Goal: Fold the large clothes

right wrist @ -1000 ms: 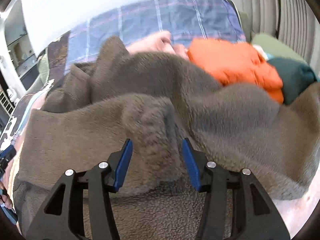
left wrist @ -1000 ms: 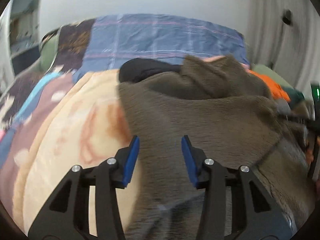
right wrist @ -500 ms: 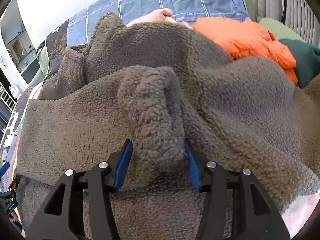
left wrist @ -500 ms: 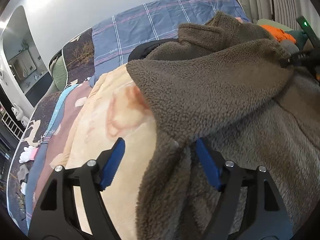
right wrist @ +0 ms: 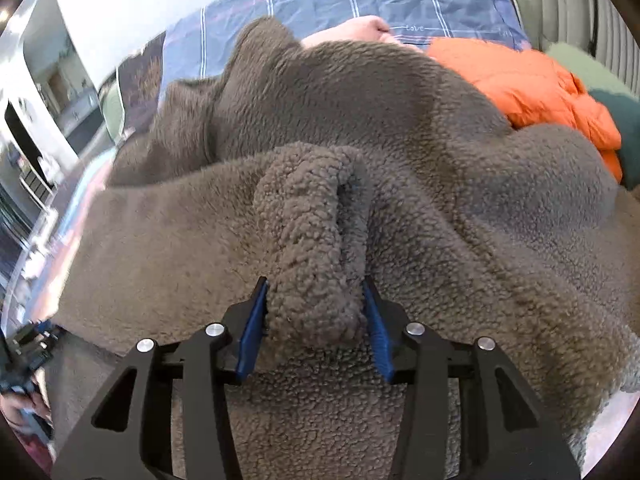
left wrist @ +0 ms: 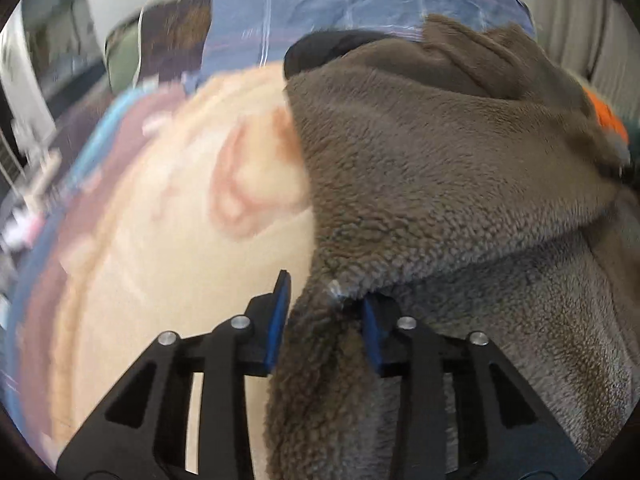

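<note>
Fingers (left wrist: 367, 322) half buried in fleece (left wrist: 440, 184), bedding (left wrist: 168, 240) blurred

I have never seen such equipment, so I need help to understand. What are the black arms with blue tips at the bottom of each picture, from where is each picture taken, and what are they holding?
No robot is here. A person holds a hand tool with two fingers in each hand, and a wide-angle camera on each tool looks along those fingers. One picture comes from the left gripper, the other from the right gripper. Both are closed on a thick brown fleece garment: the left pinches its edge, the right a rolled fold. The left jaws have just been closing on that edge. The garment lies on a bed with a peach patterned blanket. Behind are a blue plaid cover and an orange jacket.
</note>
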`<state>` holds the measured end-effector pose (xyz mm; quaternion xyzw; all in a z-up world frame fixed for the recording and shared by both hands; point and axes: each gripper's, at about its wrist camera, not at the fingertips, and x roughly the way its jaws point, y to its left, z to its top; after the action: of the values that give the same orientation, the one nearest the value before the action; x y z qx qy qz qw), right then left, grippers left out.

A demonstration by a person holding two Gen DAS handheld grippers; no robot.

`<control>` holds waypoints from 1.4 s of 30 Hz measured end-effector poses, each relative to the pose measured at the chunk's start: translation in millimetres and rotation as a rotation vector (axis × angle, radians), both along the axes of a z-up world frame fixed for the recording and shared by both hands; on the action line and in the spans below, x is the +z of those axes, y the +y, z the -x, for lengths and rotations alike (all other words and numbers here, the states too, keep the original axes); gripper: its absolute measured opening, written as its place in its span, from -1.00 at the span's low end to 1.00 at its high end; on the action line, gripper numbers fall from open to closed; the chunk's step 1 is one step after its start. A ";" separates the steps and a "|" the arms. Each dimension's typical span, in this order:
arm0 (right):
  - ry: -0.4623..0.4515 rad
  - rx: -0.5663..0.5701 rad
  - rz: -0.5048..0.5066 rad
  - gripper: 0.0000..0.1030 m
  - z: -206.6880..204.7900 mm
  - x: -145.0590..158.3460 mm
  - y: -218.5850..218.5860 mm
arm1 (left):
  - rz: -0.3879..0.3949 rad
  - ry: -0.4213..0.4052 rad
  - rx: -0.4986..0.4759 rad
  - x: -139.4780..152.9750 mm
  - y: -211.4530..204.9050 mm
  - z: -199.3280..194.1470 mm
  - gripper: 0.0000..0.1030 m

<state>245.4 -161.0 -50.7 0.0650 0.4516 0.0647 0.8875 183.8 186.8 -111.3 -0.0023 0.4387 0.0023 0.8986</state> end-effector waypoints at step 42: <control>-0.316 -0.536 0.018 0.20 94.0 73.6 -252.2 | -0.039 -0.087 -0.157 -13.3 -138.6 -60.0 0.21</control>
<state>151.3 -413.3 22.9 0.1632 0.2751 -0.1663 0.9327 243.7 48.2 -124.6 0.0497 0.3979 -0.0599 0.9141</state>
